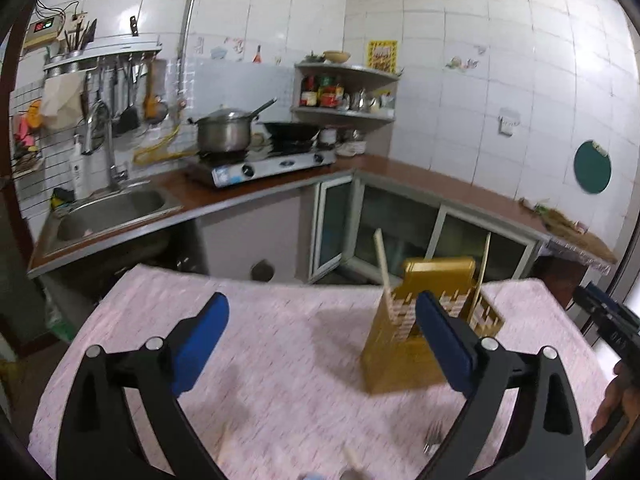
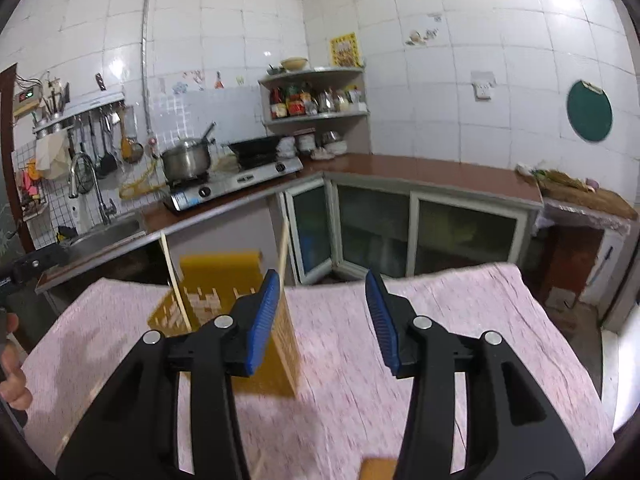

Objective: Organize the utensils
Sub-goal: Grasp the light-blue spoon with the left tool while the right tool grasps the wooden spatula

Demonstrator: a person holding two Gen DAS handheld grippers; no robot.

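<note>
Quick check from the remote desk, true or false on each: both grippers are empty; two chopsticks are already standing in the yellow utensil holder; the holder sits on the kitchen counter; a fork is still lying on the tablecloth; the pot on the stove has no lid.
1. Both grippers are empty. True: the left gripper and the right gripper stand open with nothing between their pads.
2. Two chopsticks stand in the yellow utensil holder. True: one chopstick and another lean in it.
3. The holder sits on the kitchen counter. False: it stands on the pink tablecloth.
4. A fork still lies on the cloth. True.
5. The pot has no lid. False: a lid covers it.
</note>
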